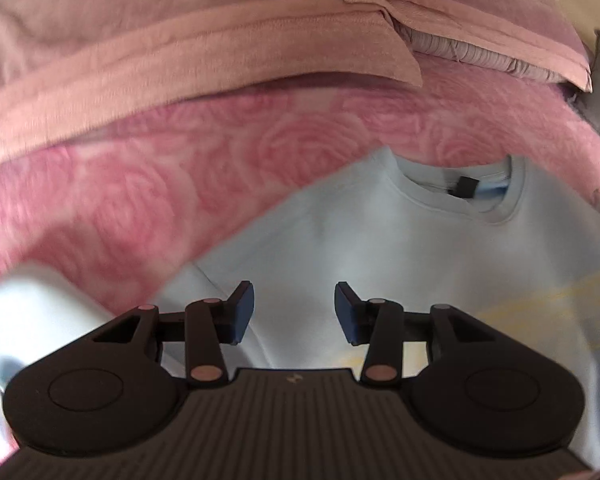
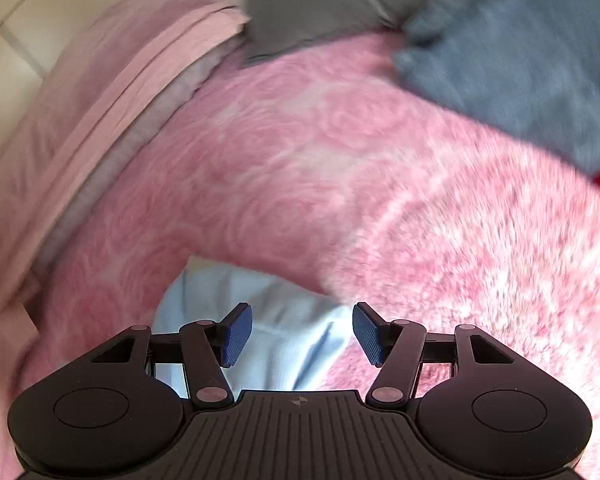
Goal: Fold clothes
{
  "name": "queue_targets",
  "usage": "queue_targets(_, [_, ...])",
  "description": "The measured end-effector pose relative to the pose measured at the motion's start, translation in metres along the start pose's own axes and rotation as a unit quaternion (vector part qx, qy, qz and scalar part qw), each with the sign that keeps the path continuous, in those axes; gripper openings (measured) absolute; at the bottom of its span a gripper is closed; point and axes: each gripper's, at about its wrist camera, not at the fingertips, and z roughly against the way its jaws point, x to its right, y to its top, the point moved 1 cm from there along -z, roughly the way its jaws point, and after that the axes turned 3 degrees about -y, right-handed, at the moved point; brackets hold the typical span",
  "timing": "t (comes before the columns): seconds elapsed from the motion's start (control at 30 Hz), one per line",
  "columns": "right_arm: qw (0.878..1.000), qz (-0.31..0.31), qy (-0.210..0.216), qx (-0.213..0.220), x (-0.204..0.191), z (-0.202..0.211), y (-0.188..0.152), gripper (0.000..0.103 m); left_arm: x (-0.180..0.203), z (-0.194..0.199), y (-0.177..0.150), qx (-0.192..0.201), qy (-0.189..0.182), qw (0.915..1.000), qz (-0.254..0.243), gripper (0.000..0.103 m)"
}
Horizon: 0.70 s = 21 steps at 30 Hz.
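Left claw [image 1: 295, 312] released over sweatshirt [image 1: 380, 248] collar, right claw [image 2: 302, 334] released, blue-grey garment [image 2: 520, 52] beyond

Light blue sweatshirt [image 1: 380, 248] runs past the frame's edge; blue-grey cloth [image 2: 532, 60] is motion-blurred

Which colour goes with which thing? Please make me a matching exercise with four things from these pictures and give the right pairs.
Things:
1. sweatshirt
2. blanket
3. towel
4. label inside the collar

Colours:
A. dark, almost black
B. pink with a rose pattern
C. pale blue with a faint yellow print
D. dusty blue

Pairs: 1-C, 2-B, 3-D, 4-A
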Motion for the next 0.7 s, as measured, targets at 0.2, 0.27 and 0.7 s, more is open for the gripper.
queue_targets(0.2, [0.998,0.035,0.039,-0.034,-0.01,-0.014,-0.004,0.015,0.019,0.011,-0.014,-0.006,-0.013,0.9996,0.025,0.039])
queue_targets(0.27, [0.996,0.055,0.05,-0.044,-0.016,-0.017,-0.008,0.005,0.026,0.02,-0.018,-0.001,-0.009,0.9998,0.018,0.039])
queue_targets(0.7, [0.963,-0.236,0.055,0.114,0.153,0.118,0.047,0.017,0.055,0.086,-0.083,-0.002,0.0,0.9977,0.068,0.039])
